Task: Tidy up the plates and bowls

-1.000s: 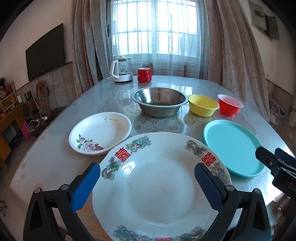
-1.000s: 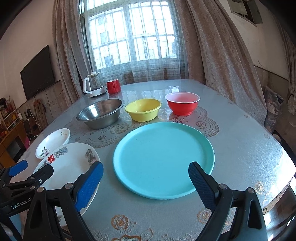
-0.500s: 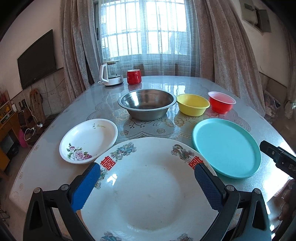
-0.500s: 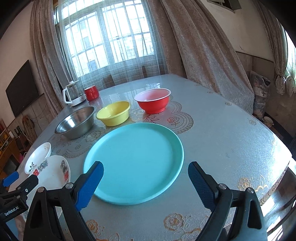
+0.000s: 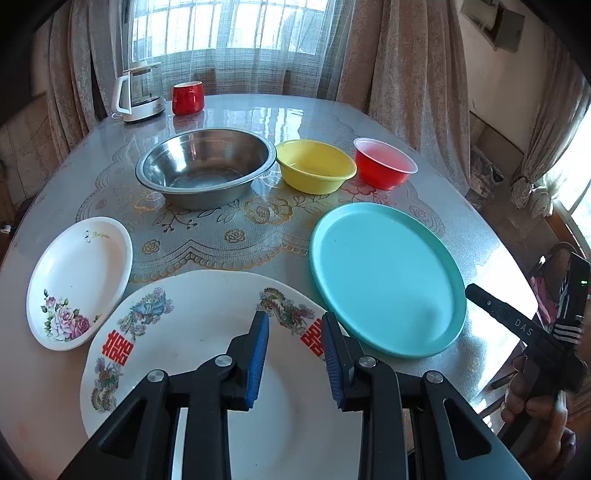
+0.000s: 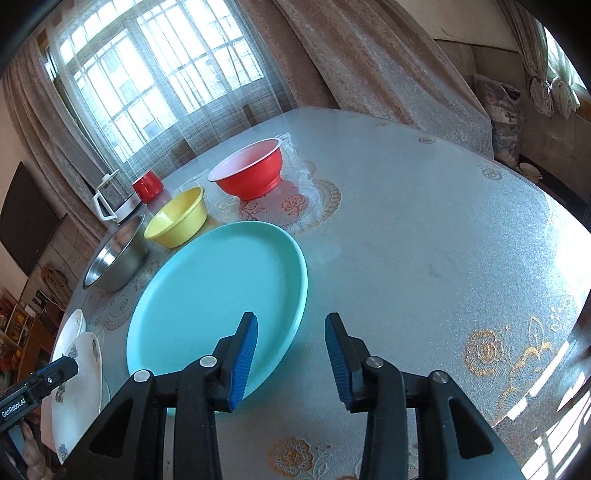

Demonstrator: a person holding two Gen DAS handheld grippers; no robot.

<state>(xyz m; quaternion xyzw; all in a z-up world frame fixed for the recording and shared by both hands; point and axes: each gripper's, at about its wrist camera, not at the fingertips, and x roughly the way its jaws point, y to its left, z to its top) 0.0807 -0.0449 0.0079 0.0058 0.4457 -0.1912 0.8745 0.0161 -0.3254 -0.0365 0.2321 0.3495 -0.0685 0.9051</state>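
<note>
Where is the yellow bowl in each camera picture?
Left wrist view: the yellow bowl sits above the middle, between the steel bowl and the red bowl.
Right wrist view: the yellow bowl is left of the middle, just beyond the far edge of the teal plate.
Shared landmark: the teal plate lies nearer the camera than the bowl in both.

My table [image 6: 424, 229] is round, under a frosted cover with gold flowers. Beyond it, daylight pours through a barred window [image 5: 236, 26] with sheer and beige curtains [image 5: 413, 66]. A dark screen, probably a TV [image 6: 26, 225], hangs left.
</note>
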